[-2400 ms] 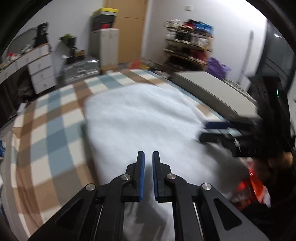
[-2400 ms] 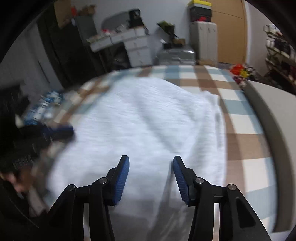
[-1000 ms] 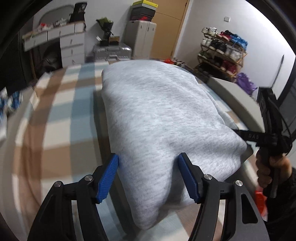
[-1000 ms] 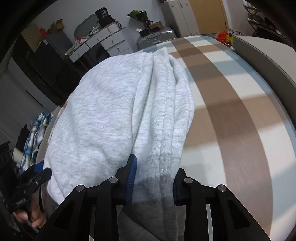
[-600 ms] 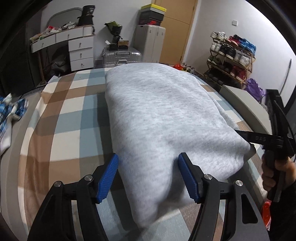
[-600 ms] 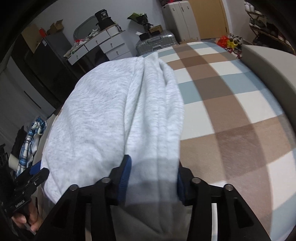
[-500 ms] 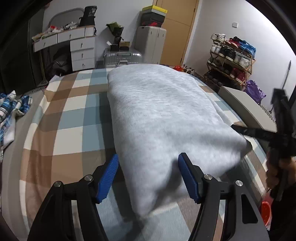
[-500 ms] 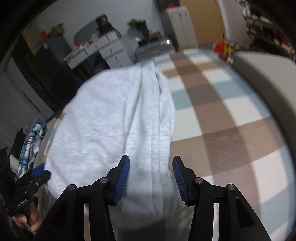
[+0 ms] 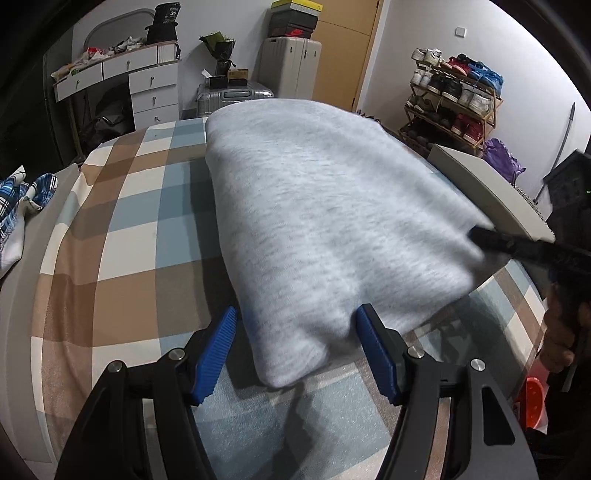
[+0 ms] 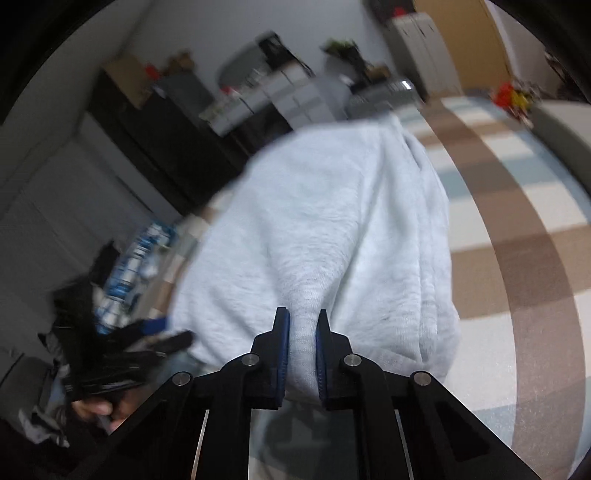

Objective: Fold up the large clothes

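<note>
The grey sweatshirt [image 9: 332,221] lies on the checked bed [image 9: 122,258], already folded into a thick oblong; probably one more fold remains. The right gripper [image 10: 300,354], just closing, pinches a ridge of its near edge. The left gripper [image 9: 299,354] straddles a corner, spread. A black bag [image 9: 162,26] reads "36".

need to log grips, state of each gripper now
left gripper: open, grey sweatshirt corner between its pads, not pinched
right gripper: just closed on the sweatshirt's edge
</note>
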### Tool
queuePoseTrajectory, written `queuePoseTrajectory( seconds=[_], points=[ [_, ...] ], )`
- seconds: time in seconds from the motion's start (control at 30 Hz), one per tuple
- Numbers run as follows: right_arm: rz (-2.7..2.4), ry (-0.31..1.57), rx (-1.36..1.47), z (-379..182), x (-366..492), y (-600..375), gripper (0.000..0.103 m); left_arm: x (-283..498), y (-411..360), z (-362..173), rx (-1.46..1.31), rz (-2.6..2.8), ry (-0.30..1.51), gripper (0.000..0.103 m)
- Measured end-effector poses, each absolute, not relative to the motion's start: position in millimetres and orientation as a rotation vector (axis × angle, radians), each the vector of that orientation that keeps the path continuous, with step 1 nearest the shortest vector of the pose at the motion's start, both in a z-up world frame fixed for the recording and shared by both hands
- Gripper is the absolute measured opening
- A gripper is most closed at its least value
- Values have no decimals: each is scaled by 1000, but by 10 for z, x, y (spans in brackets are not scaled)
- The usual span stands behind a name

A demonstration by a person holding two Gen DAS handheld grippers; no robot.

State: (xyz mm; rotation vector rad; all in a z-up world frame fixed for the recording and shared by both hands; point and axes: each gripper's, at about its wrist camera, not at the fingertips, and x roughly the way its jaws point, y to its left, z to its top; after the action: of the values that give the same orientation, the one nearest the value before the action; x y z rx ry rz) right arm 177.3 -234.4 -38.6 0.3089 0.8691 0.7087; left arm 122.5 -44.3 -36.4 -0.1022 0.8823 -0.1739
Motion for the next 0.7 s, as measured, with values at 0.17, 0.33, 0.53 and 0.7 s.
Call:
queuePoseTrajectory(
  seconds=[0.17,0.33,0.53,0.7],
  points=[
    [619,931,257,-626,1876,-2274,11,1231,-473,-387,-102,-180,889,64],
    [529,844,82,-366,1682,-2141,37,1160,-521,-297,-58,-137,857,64],
    [510,747,83,-124,1504,-2289,83,1065,-503,-162,-69,-111,787,64],
    [528,680,132,-2,1397,-2353,103,961,-501,-24,-98,-126,701,85]
  ],
)
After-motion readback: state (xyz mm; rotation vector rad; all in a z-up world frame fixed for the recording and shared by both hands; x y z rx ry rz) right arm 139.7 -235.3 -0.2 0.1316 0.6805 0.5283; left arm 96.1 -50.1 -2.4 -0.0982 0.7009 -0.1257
